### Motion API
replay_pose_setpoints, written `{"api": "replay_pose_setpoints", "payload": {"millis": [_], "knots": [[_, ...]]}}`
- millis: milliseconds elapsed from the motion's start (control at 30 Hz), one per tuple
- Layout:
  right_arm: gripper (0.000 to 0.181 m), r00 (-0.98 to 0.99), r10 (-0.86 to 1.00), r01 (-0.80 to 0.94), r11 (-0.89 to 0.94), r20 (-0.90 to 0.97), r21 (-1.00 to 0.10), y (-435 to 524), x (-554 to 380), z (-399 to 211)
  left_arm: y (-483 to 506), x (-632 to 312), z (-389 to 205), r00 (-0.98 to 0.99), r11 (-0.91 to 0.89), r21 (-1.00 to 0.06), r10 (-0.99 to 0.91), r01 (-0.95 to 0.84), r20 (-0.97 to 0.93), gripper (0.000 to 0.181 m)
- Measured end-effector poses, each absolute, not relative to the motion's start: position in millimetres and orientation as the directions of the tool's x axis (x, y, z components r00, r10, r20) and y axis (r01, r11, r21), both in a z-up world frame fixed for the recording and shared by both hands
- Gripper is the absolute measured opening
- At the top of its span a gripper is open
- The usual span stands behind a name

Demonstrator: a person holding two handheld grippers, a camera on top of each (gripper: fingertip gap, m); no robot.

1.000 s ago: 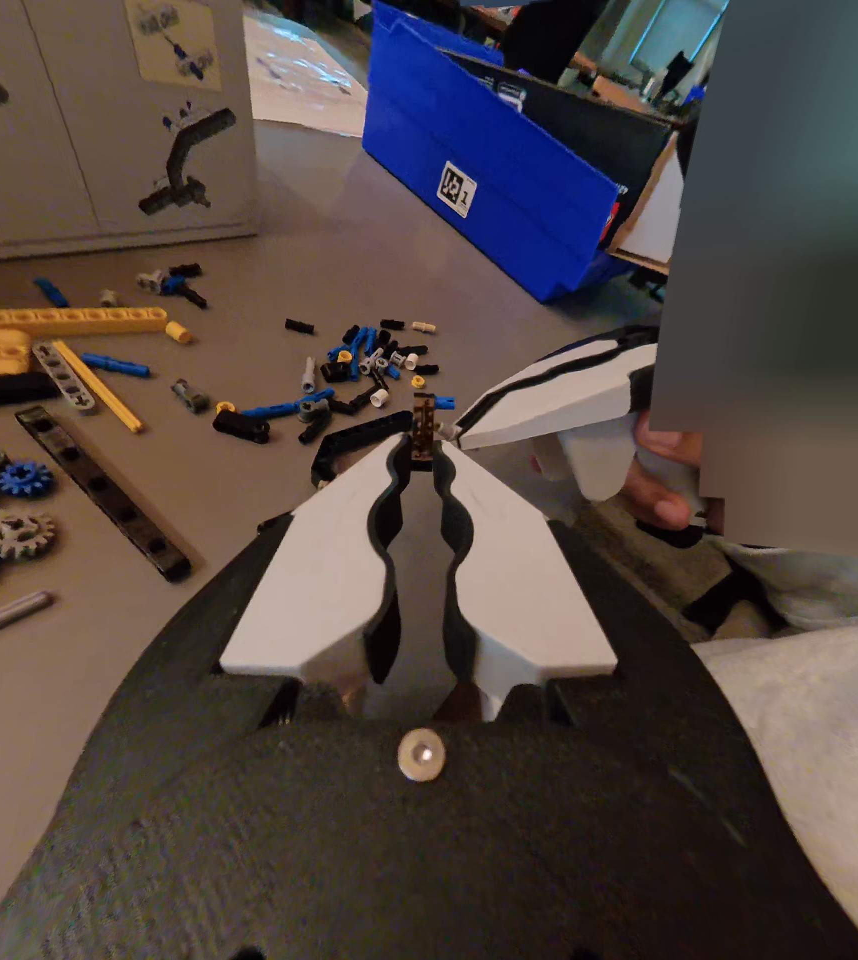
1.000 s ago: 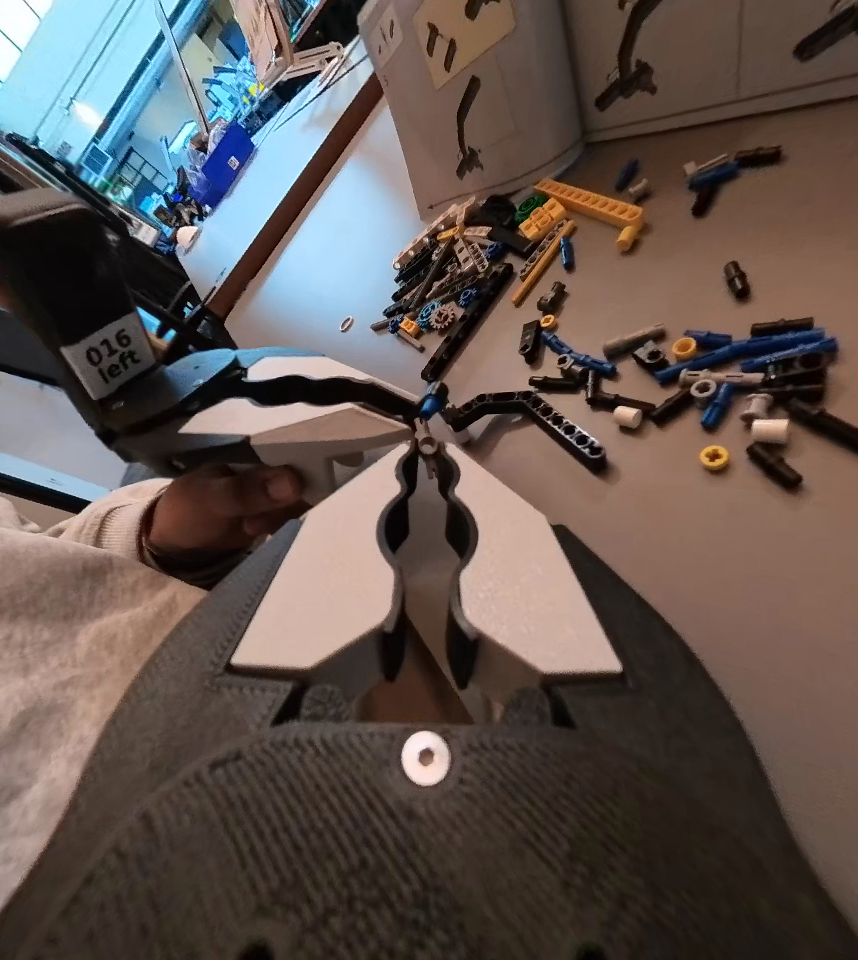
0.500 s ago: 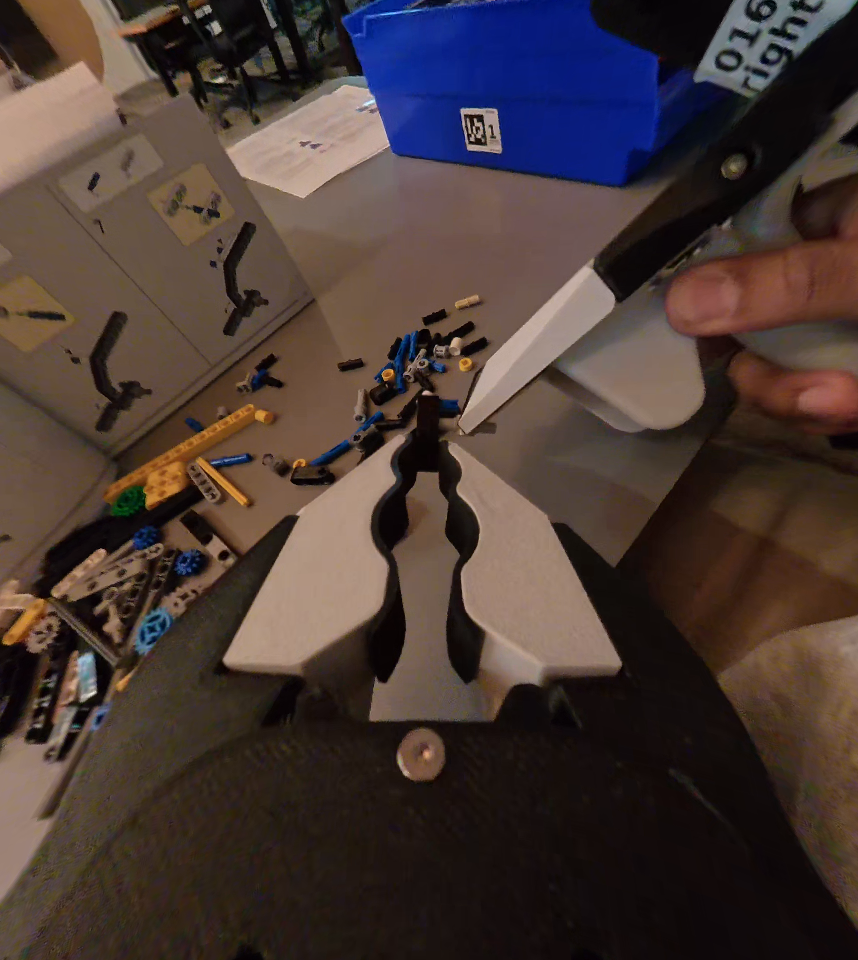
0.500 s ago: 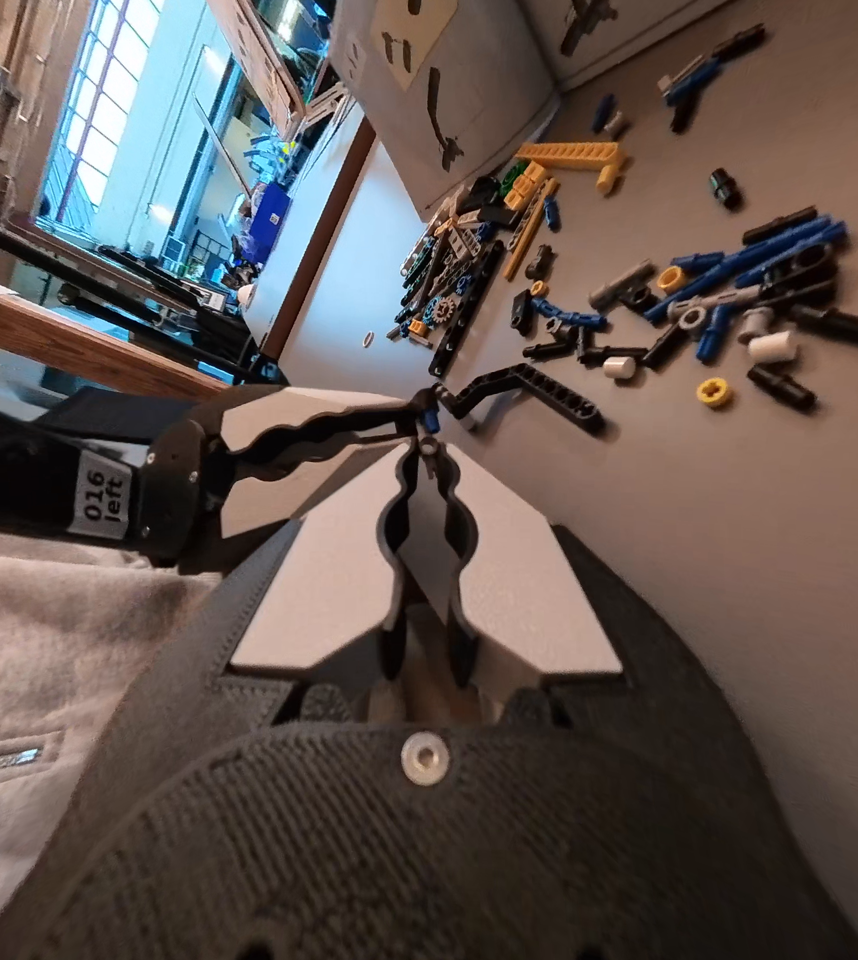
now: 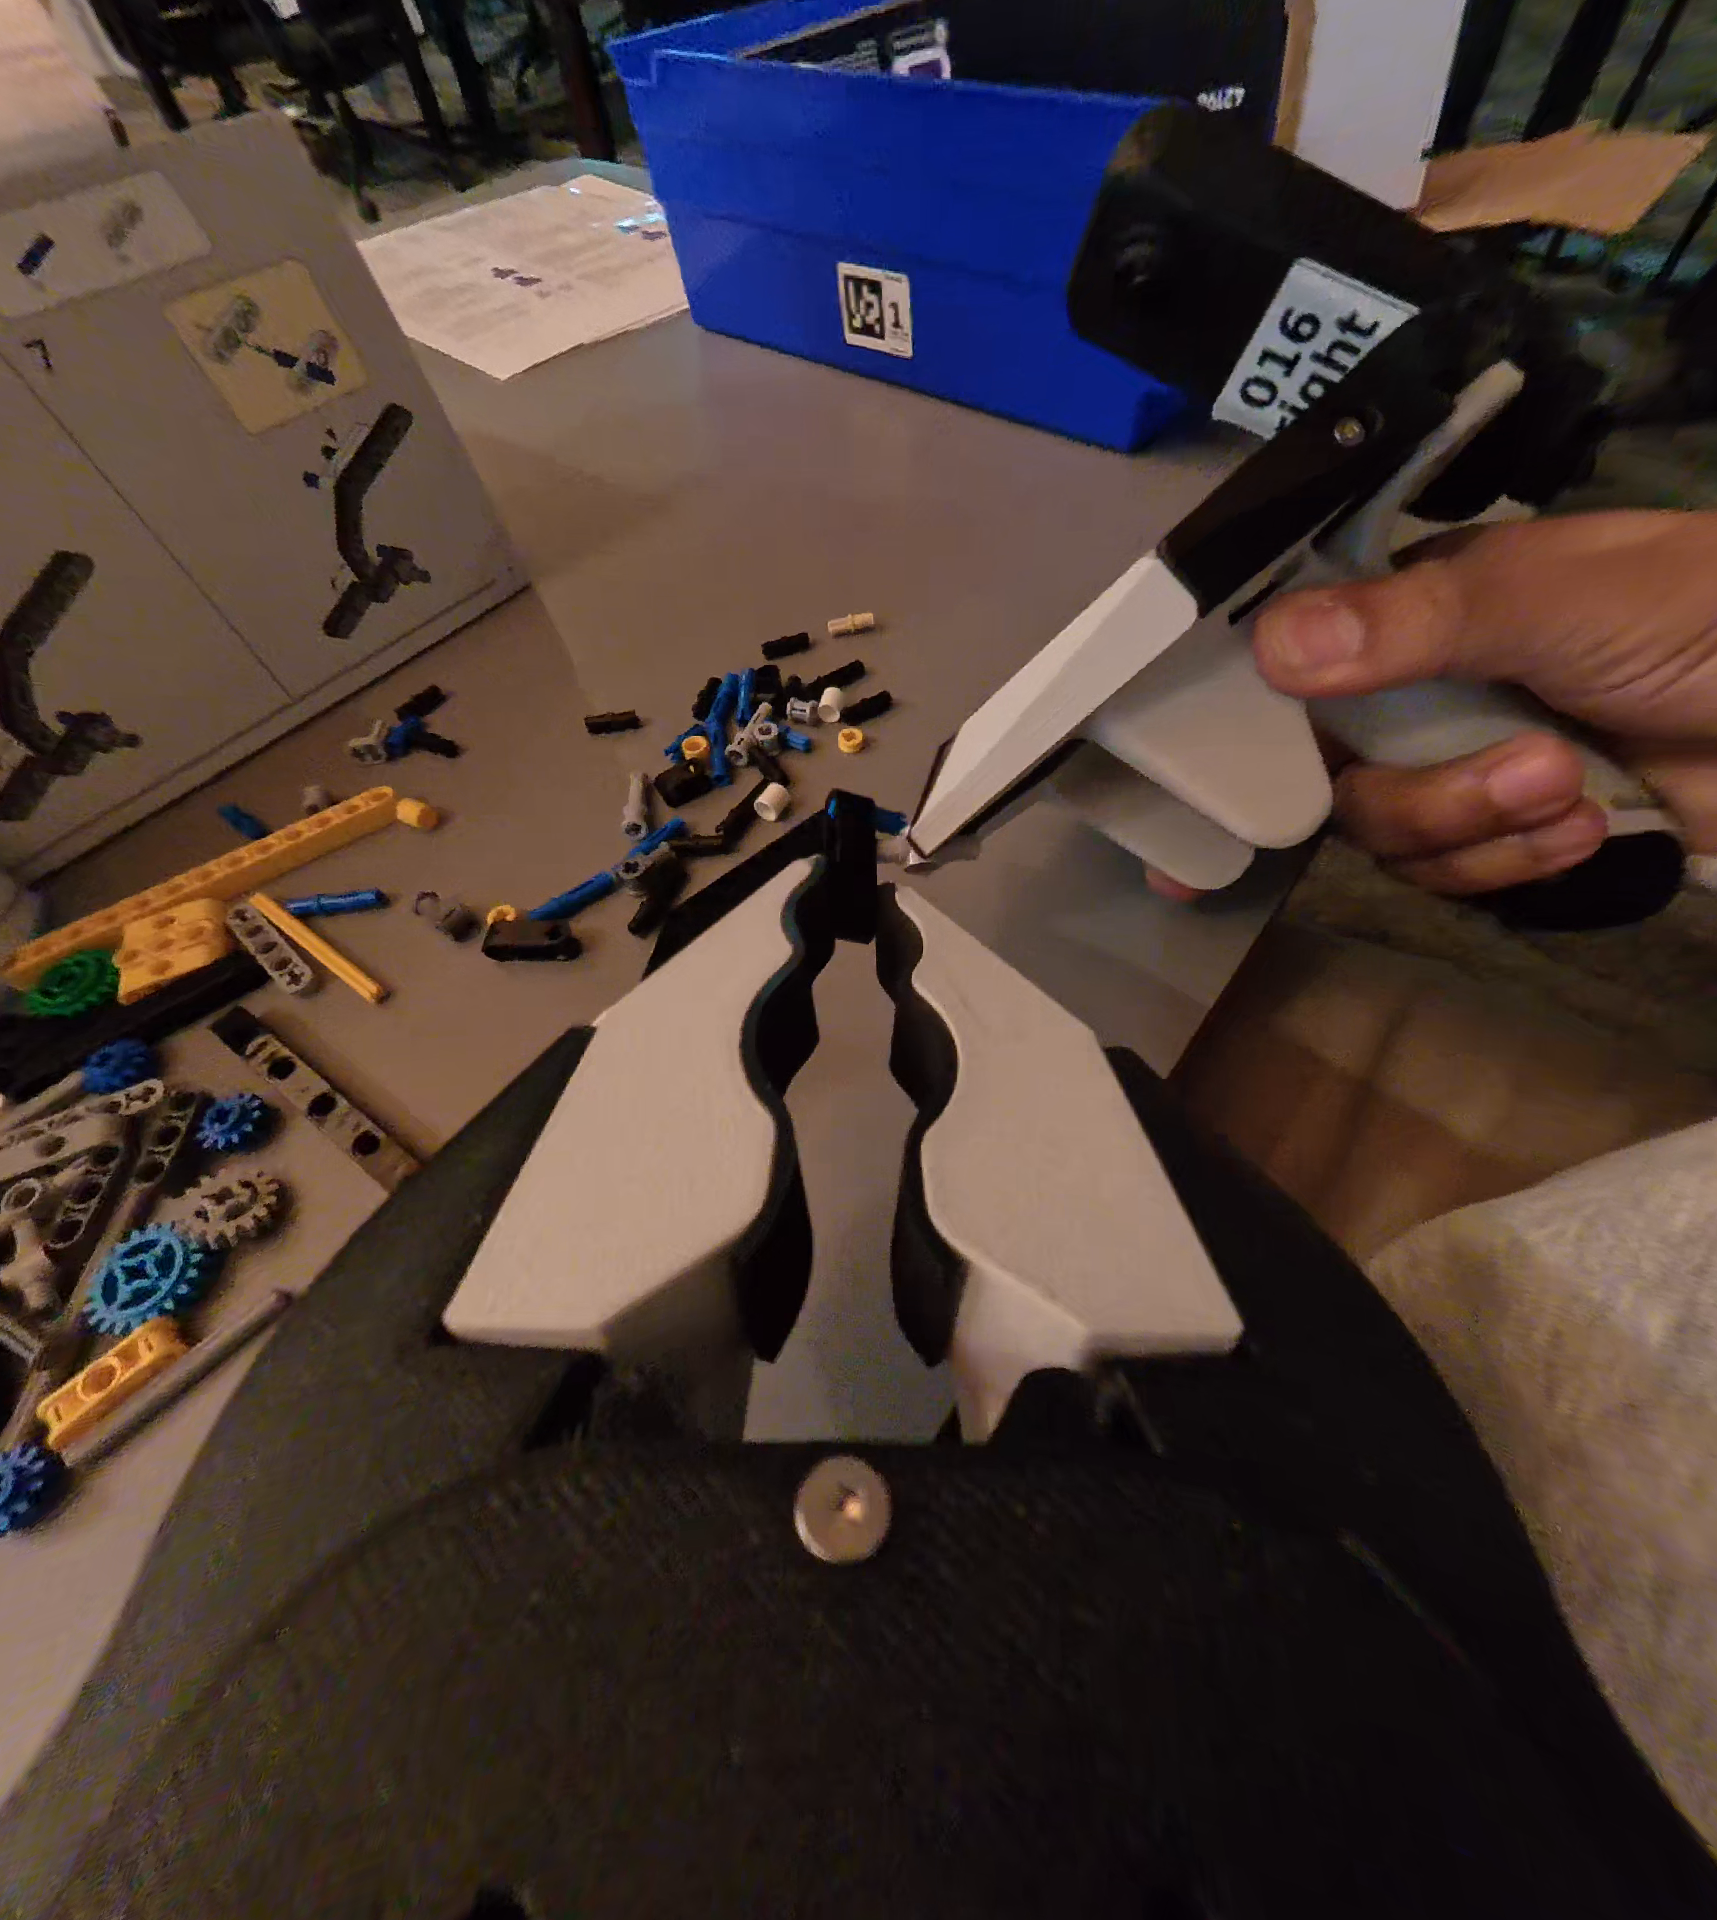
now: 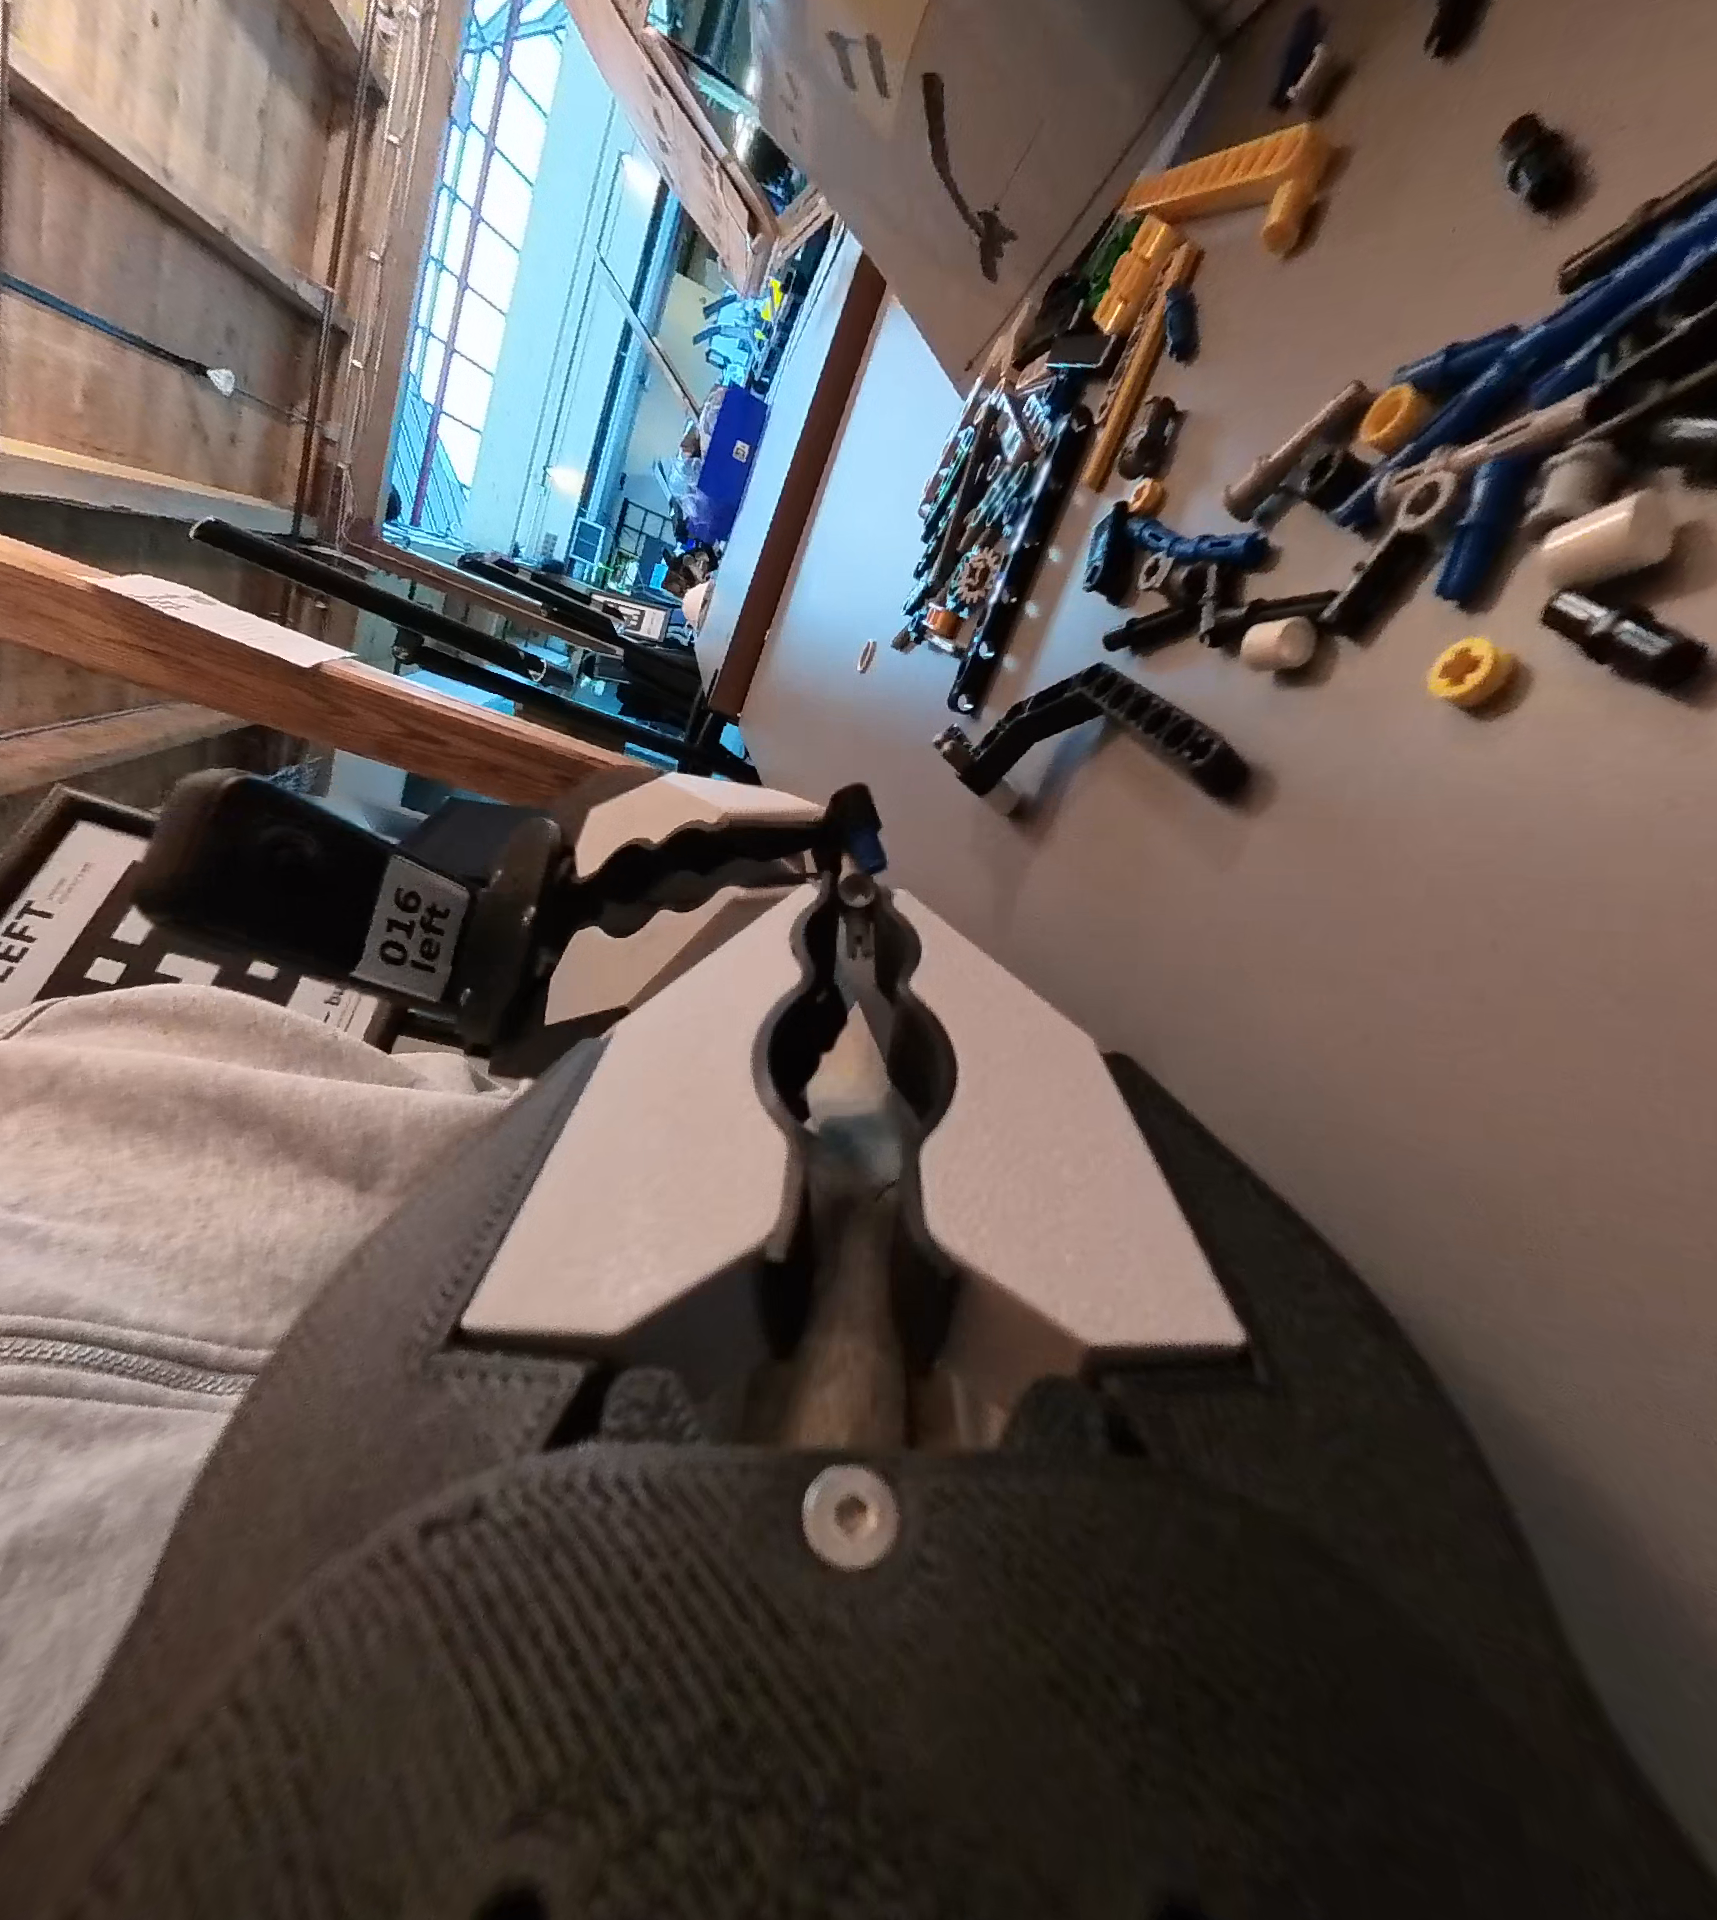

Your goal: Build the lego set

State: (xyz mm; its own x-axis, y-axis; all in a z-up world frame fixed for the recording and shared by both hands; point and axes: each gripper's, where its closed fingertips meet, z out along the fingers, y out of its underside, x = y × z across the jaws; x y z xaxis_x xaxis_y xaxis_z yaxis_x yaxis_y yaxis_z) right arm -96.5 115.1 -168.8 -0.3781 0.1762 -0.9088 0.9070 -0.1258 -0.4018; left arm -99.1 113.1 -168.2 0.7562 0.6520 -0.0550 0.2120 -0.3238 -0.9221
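My left gripper is shut on a small black connector with a blue pin at its top, held above the grey table. My right gripper is shut on a small grey pin. The two tips meet almost at a right angle: the right gripper comes in from the right in the left wrist view, and the left gripper from the left in the right wrist view. The grey pin's end sits against the black connector. A bent black beam lies on the table just beyond.
Loose pins and connectors lie beyond the tips. Yellow beams, blue gears and grey liftarms lie to the left. An open instruction booklet stands at the back left and a blue bin at the back. The table edge runs at the right. Less than 4 cm separates the two grippers' tips.
Both grippers stayed shut on their pieces and tip to tip. Both have tilted and swung: the left view now looks down over more of the table, and the right has rolled further.
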Motion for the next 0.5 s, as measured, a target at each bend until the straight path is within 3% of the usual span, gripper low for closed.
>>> {"api": "replay_pose_setpoints", "payload": {"millis": [200, 267, 333, 500], "knots": [[0.004, -0.36, 0.117, 0.911, -0.169, -0.926, -0.375, 111.0, -97.6, -163.3, 132.6, -83.7, -156.9, 0.804, -0.208, -0.943, 0.587, 0.261, 0.093, 0.003], [0.004, -0.386, 0.117, 0.898, -0.179, -0.915, -0.401, 111.7, -98.9, -159.7, 135.5, -85.0, -151.5, 0.796, -0.259, -0.948, 0.606, 0.184, -0.011, 0.001], [0.004, -0.394, 0.101, 0.891, -0.202, -0.914, -0.406, 114.4, -100.5, -153.6, 132.8, -89.2, -141.6, 0.787, -0.181, -0.957, 0.613, 0.225, 0.069, 0.0], [0.005, -0.445, 0.292, 0.85, -0.161, -0.847, -0.502, 125.8, -108.7, -171.4, 113.9, -99.3, -152.7, 0.742, -0.177, -0.938, 0.661, 0.299, 0.112, 0.0]]}}
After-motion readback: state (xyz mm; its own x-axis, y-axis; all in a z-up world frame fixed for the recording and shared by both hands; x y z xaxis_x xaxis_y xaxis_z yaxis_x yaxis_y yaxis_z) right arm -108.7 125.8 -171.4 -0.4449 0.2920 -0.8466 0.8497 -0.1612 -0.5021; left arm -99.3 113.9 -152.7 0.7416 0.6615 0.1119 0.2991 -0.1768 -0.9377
